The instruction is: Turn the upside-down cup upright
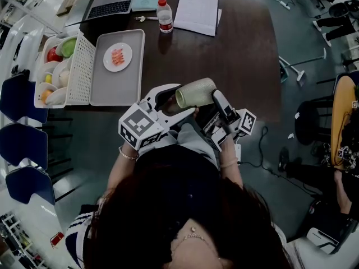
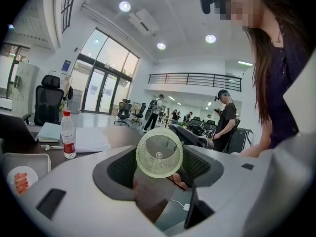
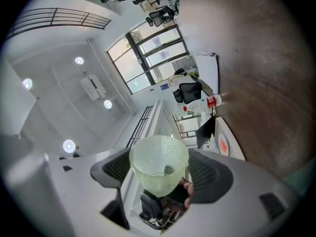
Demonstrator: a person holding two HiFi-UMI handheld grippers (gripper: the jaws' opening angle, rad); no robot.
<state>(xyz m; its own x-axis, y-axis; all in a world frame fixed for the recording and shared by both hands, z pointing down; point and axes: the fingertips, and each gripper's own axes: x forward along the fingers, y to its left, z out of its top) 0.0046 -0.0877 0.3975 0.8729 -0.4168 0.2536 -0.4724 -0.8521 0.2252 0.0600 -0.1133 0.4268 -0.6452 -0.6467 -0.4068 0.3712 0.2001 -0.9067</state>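
The right gripper (image 3: 159,169) is clenched on the pale green, dimpled, see-through plastic cup (image 1: 196,92), with a dark ribbed pad against each side of it. The cup is up in the air, close in front of the person and just past the near edge of the dark brown table (image 1: 241,66). It lies on its side with its open mouth turned toward the left gripper (image 2: 159,157).

That left gripper is released. Its jaws are spread wide with the cup's round rim between them, and the pads are right at the rim on both sides but not clamped. Its view looks straight down into the cup to the base.

Farther out on the table sits a flat grey tray (image 1: 120,88) holding a small white plate (image 1: 118,56) with something pink on it. Just beside the tray is a white slotted plastic basket (image 1: 81,72). At the far edge stand a clear water bottle with a red label (image 1: 164,17), a stack of white paper (image 1: 196,10) and an open laptop (image 1: 109,7).
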